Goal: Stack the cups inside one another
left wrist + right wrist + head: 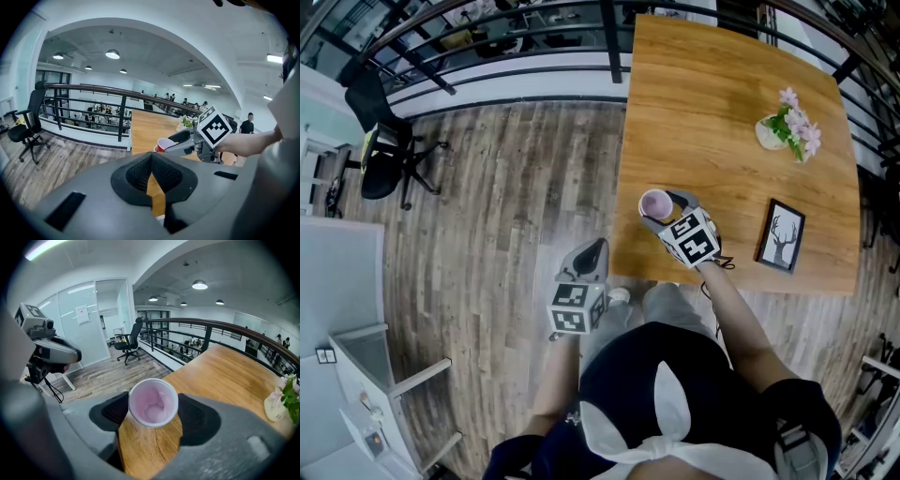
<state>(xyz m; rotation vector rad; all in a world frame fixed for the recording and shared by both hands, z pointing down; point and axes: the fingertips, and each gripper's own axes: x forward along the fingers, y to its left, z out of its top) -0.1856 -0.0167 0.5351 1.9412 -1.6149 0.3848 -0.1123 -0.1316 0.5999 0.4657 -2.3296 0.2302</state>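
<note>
- The left gripper (592,251) hangs over the wooden floor (487,206), just off the tabletop's (712,84) left edge. Its fingers (140,171) are pressed together with nothing between them.
- The right gripper's (667,212) fingers clasp a cup (153,403) by its sides, mouth upward, red outside and pale pink inside, over the tabletop's near left corner.
- A framed picture (780,235) and a vase of flowers (789,131) sit further right.

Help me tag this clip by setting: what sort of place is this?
Probably an open-plan office, on an upper level: a black swivel chair, a dark railing overlooking desks below, and a glass-walled room beside the wood floor.
</note>
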